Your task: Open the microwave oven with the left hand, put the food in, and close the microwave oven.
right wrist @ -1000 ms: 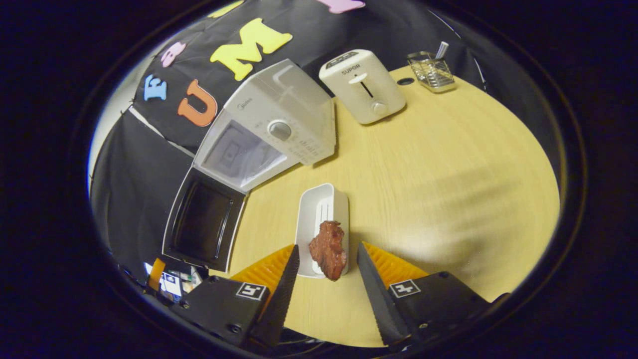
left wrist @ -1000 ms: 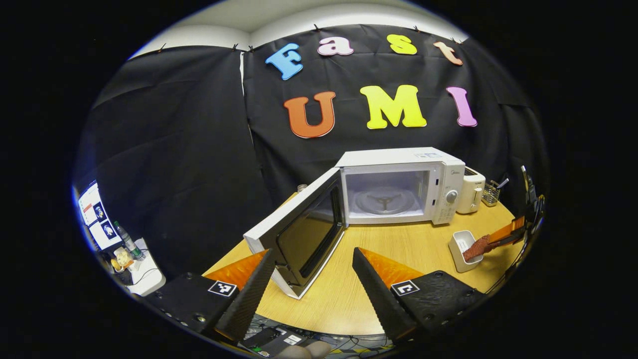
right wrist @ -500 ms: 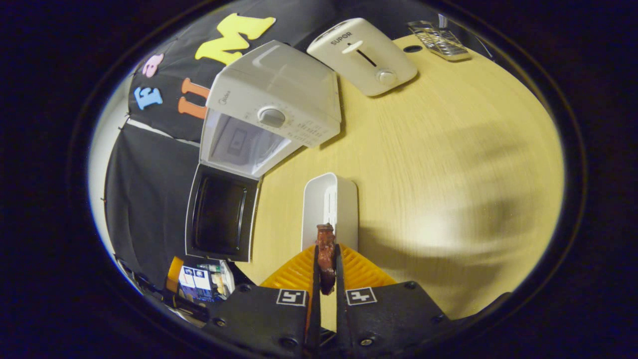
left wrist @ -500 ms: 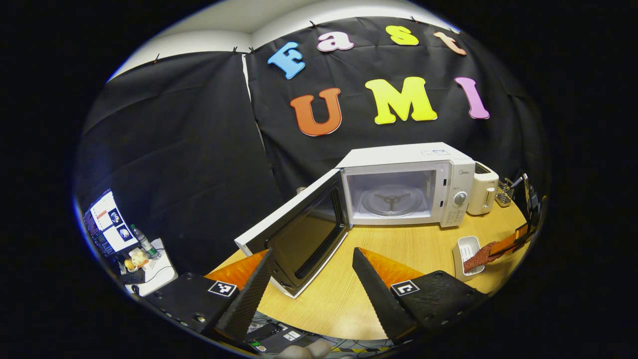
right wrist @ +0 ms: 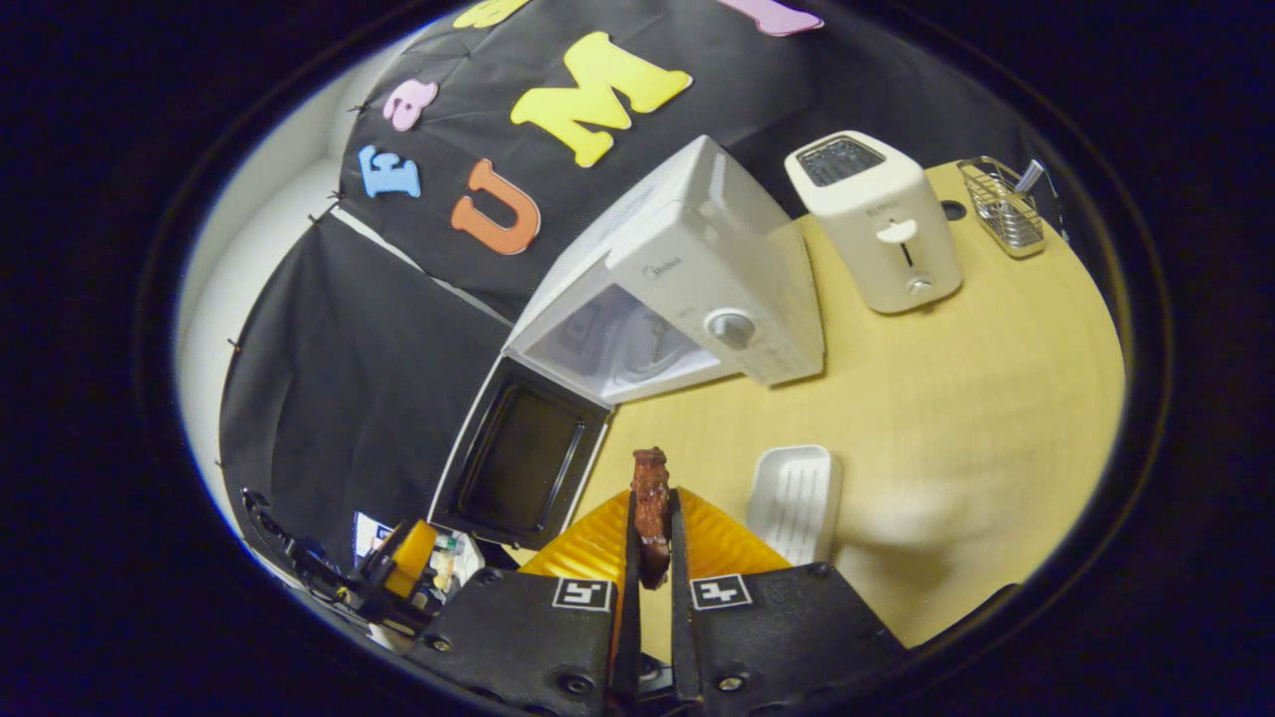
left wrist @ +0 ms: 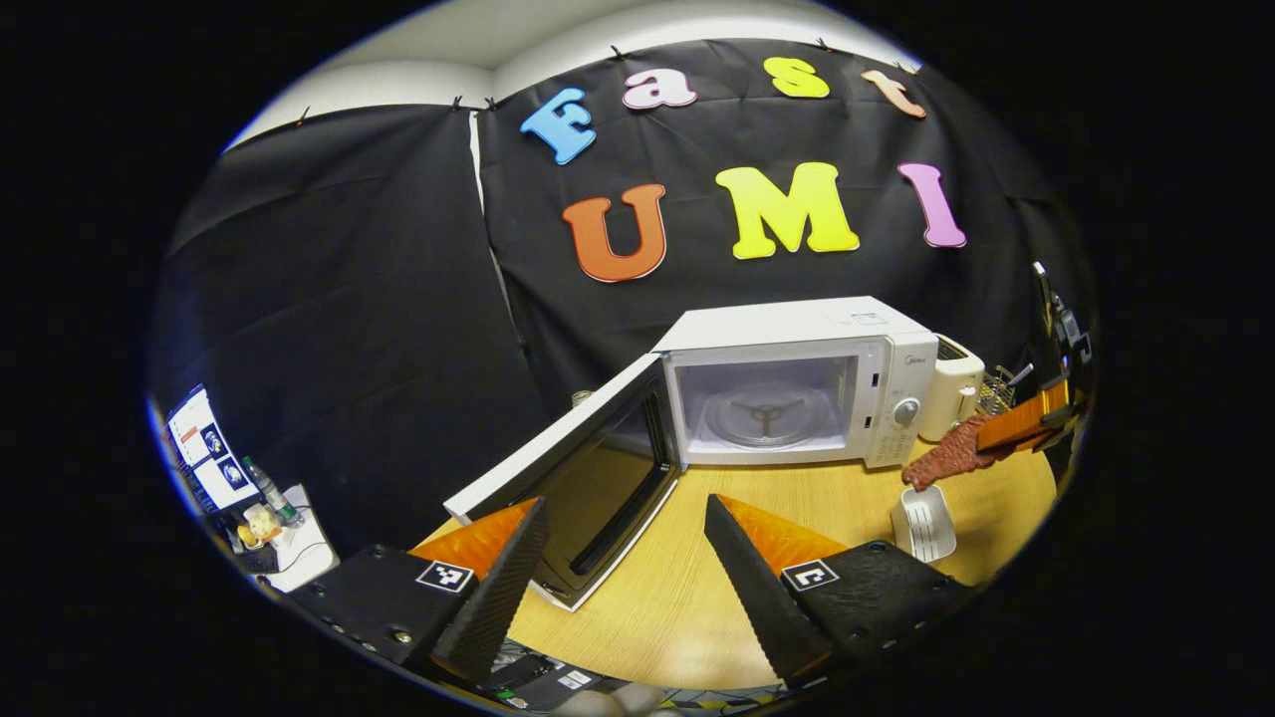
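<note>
A white microwave [left wrist: 797,383] [right wrist: 697,299] stands at the back of the wooden table with its door [left wrist: 588,473] [right wrist: 523,453] swung wide and its cavity bare. A brown piece of meat [right wrist: 651,513] [left wrist: 951,458] is pinched in my right gripper [right wrist: 651,538], lifted above the white dish [right wrist: 797,493] [left wrist: 924,523]. In the left gripper view that right gripper [left wrist: 1026,428] hangs at the far right, level with the microwave's front. My left gripper [left wrist: 623,568] is open, near the table's front edge, just right of the door.
A white toaster [right wrist: 877,224] [left wrist: 951,383] stands right of the microwave, with a wire basket [right wrist: 1001,204] beyond it. The wooden table [right wrist: 976,398] is bare on its right. Off the table at the left are a screen [left wrist: 209,453] and a bottle.
My right gripper closed on the meat and lifted it off the white dish, moving up and toward the microwave. The left gripper stayed open and shifted only slightly.
</note>
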{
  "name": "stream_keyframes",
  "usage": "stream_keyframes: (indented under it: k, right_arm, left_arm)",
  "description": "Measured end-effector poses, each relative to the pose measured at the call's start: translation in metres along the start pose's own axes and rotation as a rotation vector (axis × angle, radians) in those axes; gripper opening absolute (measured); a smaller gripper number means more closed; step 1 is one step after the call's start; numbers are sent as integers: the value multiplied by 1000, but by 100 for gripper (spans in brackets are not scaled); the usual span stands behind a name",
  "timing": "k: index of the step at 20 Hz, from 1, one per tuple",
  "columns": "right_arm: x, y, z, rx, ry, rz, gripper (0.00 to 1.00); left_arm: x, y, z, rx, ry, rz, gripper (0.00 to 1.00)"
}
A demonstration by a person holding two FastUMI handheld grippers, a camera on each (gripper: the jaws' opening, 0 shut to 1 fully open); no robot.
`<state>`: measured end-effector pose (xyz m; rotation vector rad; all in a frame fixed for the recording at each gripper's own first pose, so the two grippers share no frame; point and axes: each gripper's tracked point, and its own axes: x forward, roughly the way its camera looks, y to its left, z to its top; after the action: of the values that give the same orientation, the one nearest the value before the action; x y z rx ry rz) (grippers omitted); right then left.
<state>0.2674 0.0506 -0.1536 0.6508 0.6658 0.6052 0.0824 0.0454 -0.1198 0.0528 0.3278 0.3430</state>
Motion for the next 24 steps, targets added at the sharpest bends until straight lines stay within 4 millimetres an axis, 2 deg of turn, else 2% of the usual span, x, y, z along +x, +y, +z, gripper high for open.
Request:
stream_keyframes:
  k: [3,7,14,17,19,21,24]
  right_arm:
    - [44,20,8,60,-112,-67,16]
    - [111,48,19,147,-276,-97,16]
    - [217,76,48,368,-572,-99,15]
    - [259,70,56,374,-630,-182,15]
    - [281,68,66,410,-676,-176,15]
    - [299,54,74,421,-689,-212,16]
    - [313,31,78,460,-710,-253,16]
  left_arm:
    - [-2,8,-6,28,3,-86,96]
    - [-4,38,-16,66,-14,-163,96]
    - [5,92,-53,73,0,-182,96]
    - [7,108,-61,67,16,-187,96]
    - [8,116,-60,63,16,-181,96]
    - [11,122,-62,64,27,-177,97]
    - [14,124,-64,74,18,-182,97]
